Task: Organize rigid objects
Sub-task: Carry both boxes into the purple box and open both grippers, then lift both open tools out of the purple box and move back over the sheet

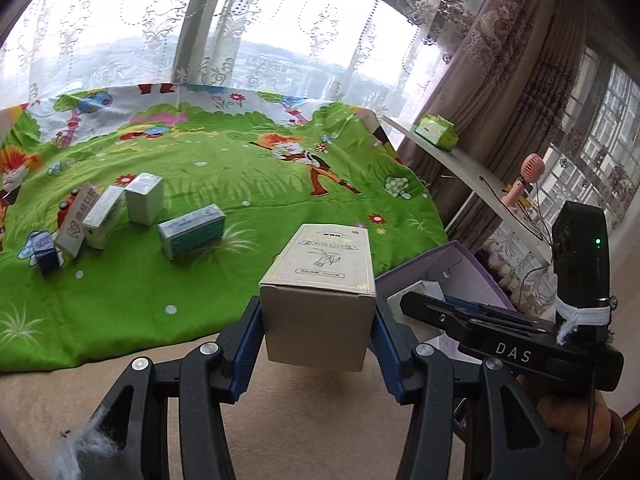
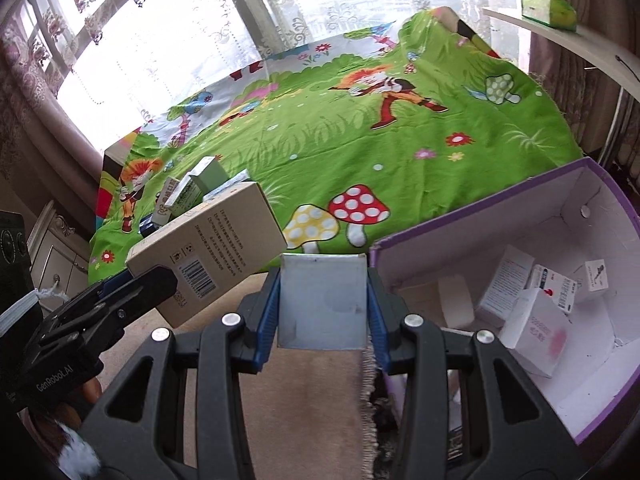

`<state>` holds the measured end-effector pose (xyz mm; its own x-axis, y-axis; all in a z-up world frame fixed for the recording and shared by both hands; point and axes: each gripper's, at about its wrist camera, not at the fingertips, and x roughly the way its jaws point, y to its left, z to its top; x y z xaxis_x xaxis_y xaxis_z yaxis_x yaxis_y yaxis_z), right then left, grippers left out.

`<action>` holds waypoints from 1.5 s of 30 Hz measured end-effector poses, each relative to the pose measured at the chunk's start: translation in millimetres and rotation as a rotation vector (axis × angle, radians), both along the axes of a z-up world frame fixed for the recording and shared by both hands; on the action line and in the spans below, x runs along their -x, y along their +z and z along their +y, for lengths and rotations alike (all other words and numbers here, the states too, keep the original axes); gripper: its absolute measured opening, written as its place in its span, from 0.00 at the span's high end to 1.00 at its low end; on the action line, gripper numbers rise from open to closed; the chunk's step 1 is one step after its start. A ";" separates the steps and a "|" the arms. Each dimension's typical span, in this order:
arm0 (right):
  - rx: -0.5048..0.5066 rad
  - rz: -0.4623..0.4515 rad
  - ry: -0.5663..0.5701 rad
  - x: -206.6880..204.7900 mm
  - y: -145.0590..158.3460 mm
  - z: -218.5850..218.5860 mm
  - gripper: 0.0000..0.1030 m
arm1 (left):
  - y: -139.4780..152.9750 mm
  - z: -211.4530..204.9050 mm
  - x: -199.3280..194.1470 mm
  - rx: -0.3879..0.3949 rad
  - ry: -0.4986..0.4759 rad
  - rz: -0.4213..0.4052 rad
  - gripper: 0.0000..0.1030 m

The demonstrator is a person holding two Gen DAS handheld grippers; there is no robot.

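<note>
My left gripper (image 1: 318, 320) is shut on a tall beige carton (image 1: 320, 292), held above the near edge of the green cartoon cloth (image 1: 240, 168). In the right wrist view that carton (image 2: 212, 256) hangs at the left, with a barcode on its side. My right gripper (image 2: 322, 312) is shut on a pale blue-grey box (image 2: 322, 300), close beside the left rim of the purple bin (image 2: 480, 204). Several small white cartons (image 2: 536, 324) lie inside the bin. More boxes, among them a teal-striped one (image 1: 192, 230) and a small dark blue one (image 1: 46, 254), stand on the cloth at far left.
A white shelf (image 1: 460, 156) at the right carries a green tissue pack (image 1: 436, 132) and a pink hand fan (image 1: 528, 176). Lace curtains and windows sit behind the cloth. Beige carpet (image 2: 312, 408) lies under both grippers. A hand (image 1: 576, 420) holds the right gripper's handle.
</note>
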<state>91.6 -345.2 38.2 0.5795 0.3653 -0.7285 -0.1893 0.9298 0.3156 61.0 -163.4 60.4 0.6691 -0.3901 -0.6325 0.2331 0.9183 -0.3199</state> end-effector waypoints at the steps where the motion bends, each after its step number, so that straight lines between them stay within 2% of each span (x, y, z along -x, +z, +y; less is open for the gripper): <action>1: 0.001 0.000 -0.018 1.0 0.5 -9.7 0.57 | 1.3 -7.6 -0.9 -0.003 -0.019 -0.002 0.49; 14: 0.043 0.024 -0.300 15.5 -1.5 -142.4 0.57 | 4.8 -101.3 -7.8 -0.008 -0.267 0.022 0.49; 20: 0.065 0.033 -0.382 23.6 -4.3 -182.2 0.57 | 2.5 -138.1 -2.8 -0.012 -0.383 0.034 0.49; 26: 0.089 0.017 -0.433 25.5 1.0 -203.3 0.57 | 0.6 -169.4 2.6 -0.021 -0.479 0.038 0.49; 29: 0.109 0.013 -0.450 25.2 3.3 -208.6 0.57 | -6.1 -184.9 0.9 -0.023 -0.534 0.078 0.46; 31: 0.115 0.011 -0.466 25.6 4.1 -212.1 0.55 | -11.4 -189.3 -0.8 -0.050 -0.533 0.100 0.44; 32: 0.114 0.011 -0.468 25.2 4.1 -213.0 0.48 | -12.3 -188.4 -1.0 -0.052 -0.530 0.105 0.44; 33: 0.113 0.013 -0.469 25.1 4.1 -213.6 0.35 | -11.9 -186.2 -1.5 -0.051 -0.522 0.106 0.42; 35: 0.115 0.000 -0.466 25.9 5.0 -212.0 0.25 | -9.1 -178.4 -2.1 -0.047 -0.494 0.098 0.37; 39: 0.117 -0.018 -0.454 26.3 8.3 -208.2 0.18 | -1.2 -166.3 0.4 -0.063 -0.441 0.057 0.34; 43: 0.148 -0.049 -0.441 27.2 14.9 -200.8 0.13 | 12.0 -157.8 7.4 -0.158 -0.341 -0.033 0.34; 45: 0.170 -0.069 -0.439 26.9 19.3 -196.1 0.09 | 19.6 -151.2 10.6 -0.181 -0.289 -0.081 0.32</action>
<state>64.8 -541.3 57.4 0.7015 -0.0461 -0.7112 0.2179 0.9640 0.1524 50.4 -314.6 80.0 0.5979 -0.4573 -0.6583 0.5100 0.8506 -0.1278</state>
